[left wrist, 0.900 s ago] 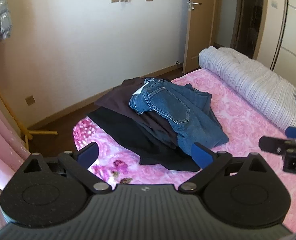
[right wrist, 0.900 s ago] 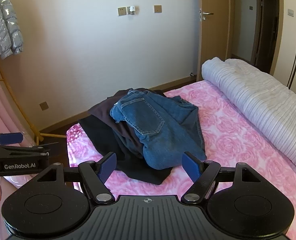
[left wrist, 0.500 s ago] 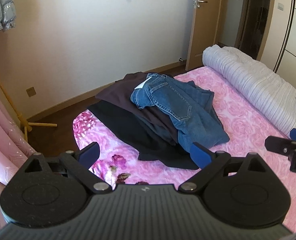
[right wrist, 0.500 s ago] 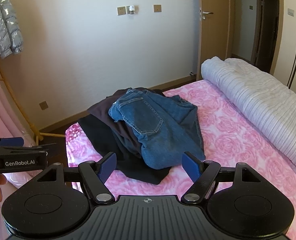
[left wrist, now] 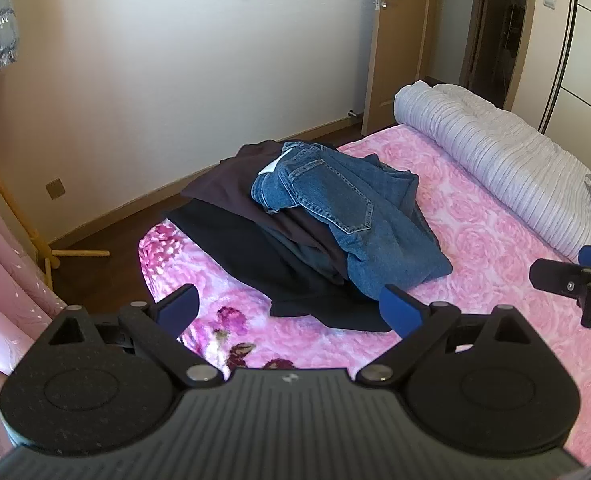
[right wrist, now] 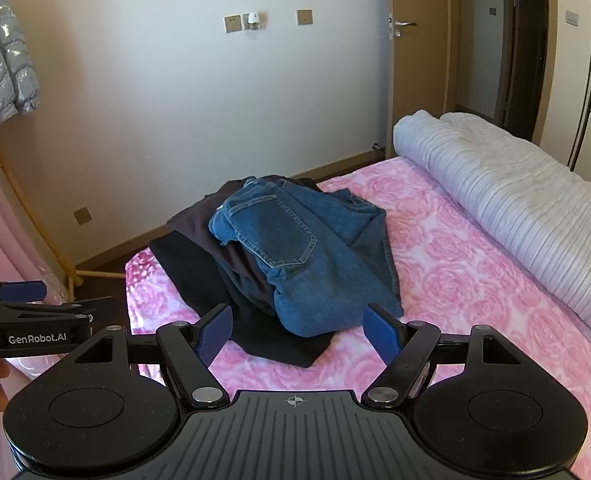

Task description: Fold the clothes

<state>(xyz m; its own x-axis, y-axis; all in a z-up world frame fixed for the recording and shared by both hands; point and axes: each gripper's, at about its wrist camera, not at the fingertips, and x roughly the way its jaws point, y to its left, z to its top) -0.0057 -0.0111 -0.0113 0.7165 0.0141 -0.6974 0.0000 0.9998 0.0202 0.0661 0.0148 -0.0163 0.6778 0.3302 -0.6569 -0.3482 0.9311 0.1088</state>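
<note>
A pile of clothes lies on the pink rose-patterned bed [left wrist: 507, 248]. Blue jeans [left wrist: 351, 216] lie crumpled on top, over a dark brown garment [left wrist: 231, 196] and a black garment [left wrist: 247, 256] at the bottom. The pile also shows in the right wrist view, with the jeans [right wrist: 307, 256] on top. My left gripper [left wrist: 289, 312] is open and empty, held above the bed just short of the pile. My right gripper [right wrist: 297, 330] is open and empty, also short of the pile. Each gripper shows at the edge of the other's view.
A rolled striped white duvet [left wrist: 503, 160] lies along the bed's right side. A silver puffer jacket [right wrist: 3, 76] hangs at the left on a wooden rack [right wrist: 31, 216]. A pink curtain [left wrist: 3, 292] is at the left. A wooden door [left wrist: 395, 44] stands behind.
The left gripper has pulled back and risen a little, so the pile sits farther up in its view. The right gripper has hardly moved. Both stay open.
</note>
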